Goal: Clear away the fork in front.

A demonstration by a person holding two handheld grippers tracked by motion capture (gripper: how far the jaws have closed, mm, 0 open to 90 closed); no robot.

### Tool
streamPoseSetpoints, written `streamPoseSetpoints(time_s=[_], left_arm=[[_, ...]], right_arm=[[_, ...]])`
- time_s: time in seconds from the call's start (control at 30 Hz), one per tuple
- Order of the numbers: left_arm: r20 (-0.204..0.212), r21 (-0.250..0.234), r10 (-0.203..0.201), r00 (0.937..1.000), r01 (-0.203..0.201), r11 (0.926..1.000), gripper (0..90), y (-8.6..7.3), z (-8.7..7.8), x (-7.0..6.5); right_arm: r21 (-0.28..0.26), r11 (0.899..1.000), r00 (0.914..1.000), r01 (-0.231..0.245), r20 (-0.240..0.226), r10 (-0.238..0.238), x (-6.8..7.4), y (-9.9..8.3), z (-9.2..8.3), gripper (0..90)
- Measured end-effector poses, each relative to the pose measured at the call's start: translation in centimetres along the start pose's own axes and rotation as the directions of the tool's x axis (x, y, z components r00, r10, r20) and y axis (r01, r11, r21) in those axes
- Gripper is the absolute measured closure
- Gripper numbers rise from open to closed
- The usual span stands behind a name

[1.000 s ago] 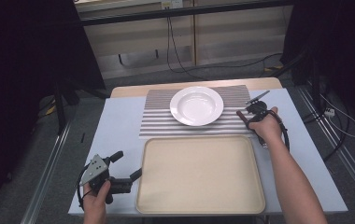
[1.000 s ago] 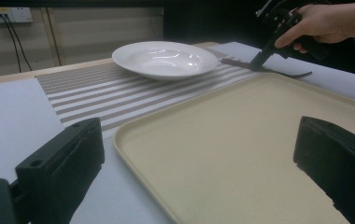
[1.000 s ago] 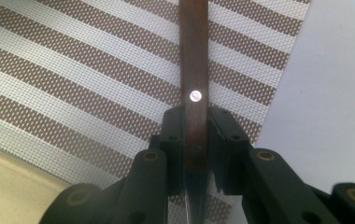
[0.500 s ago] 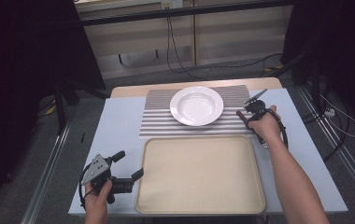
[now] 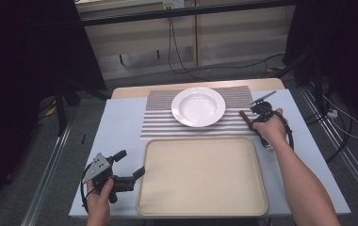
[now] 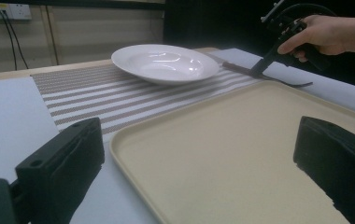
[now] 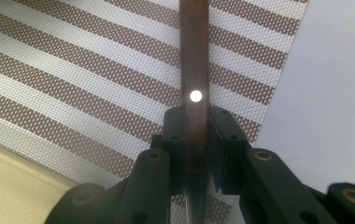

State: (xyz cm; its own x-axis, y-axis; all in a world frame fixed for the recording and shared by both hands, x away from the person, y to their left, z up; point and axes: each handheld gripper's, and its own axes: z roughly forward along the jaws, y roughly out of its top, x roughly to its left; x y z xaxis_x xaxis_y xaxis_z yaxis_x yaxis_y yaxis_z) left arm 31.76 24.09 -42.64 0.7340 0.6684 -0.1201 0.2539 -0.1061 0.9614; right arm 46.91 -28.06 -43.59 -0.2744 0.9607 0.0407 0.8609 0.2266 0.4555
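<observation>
A knife with a dark wooden handle (image 7: 194,56) lies at the right edge of the striped placemat (image 5: 158,123). My right gripper (image 7: 196,135) is shut on that handle just behind its bright rivet. From above, the right gripper (image 5: 252,120) sits right of the white plate (image 5: 198,106), and the knife's blade (image 5: 267,145) points back toward the person. The left gripper view has the same knife (image 6: 235,68) low over the mat. My left gripper (image 5: 131,163) is open with nothing in it, at the left rim of the beige tray (image 5: 200,209); its jaws straddle the tray corner (image 6: 119,140).
The plate (image 6: 166,63) rests on the placemat behind the tray. The pale blue table (image 5: 116,132) has bare room at its left. Cables trail on the floor beyond the table (image 5: 177,52), and a rail runs along the right side (image 5: 328,136).
</observation>
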Motion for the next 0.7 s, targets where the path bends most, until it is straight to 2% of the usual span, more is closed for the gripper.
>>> streamPoseSetpoints(time_s=[0.13,0.23,0.3,0.4,0.53,0.57,0.7], left_arm=[[0.0,0.003,0.003,1.0,-0.003,1.0,2.1,-0.1,-0.1,-0.1],[-0.003,0.005,0.0,1.0,0.0,1.0,2.1,-0.2,-0.2,-0.2],[-0.004,0.008,0.0,1.0,0.0,1.0,2.1,-0.2,-0.3,-0.2],[-0.008,0.013,0.004,1.0,-0.004,0.9999,2.1,-0.3,-0.4,-0.2],[-0.008,0.013,0.0,1.0,0.0,0.9999,2.1,-0.3,-0.6,-0.2],[-0.007,0.011,0.003,1.0,-0.003,0.9999,2.1,-0.4,-0.6,-0.2],[-0.009,0.015,0.0,1.0,0.0,0.9999,2.1,-0.5,-0.6,-0.1]], right_arm=[[-0.041,0.999,0.9998,0.008,-0.02,-0.009,-0.1,-0.2,-0.2,78.0],[-0.103,0.995,0.9992,0.014,-0.037,-0.018,-0.1,-0.2,-0.7,78.0],[-0.11,0.994,0.9989,0.019,-0.04,-0.024,0.0,-0.2,-0.9,78.0],[-0.16,0.987,0.9978,0.002,-0.065,-0.012,-0.2,-0.2,-1.4,78.0],[-0.194,0.981,0.9975,0.014,-0.066,-0.027,-0.1,-0.1,-1.8,78.0],[-0.222,0.975,0.9973,0.005,-0.071,-0.021,0.0,-0.2,-2.1,78.0],[-0.251,0.968,0.9968,0.013,-0.073,-0.032,0.2,-0.3,-2.3,78.0]])
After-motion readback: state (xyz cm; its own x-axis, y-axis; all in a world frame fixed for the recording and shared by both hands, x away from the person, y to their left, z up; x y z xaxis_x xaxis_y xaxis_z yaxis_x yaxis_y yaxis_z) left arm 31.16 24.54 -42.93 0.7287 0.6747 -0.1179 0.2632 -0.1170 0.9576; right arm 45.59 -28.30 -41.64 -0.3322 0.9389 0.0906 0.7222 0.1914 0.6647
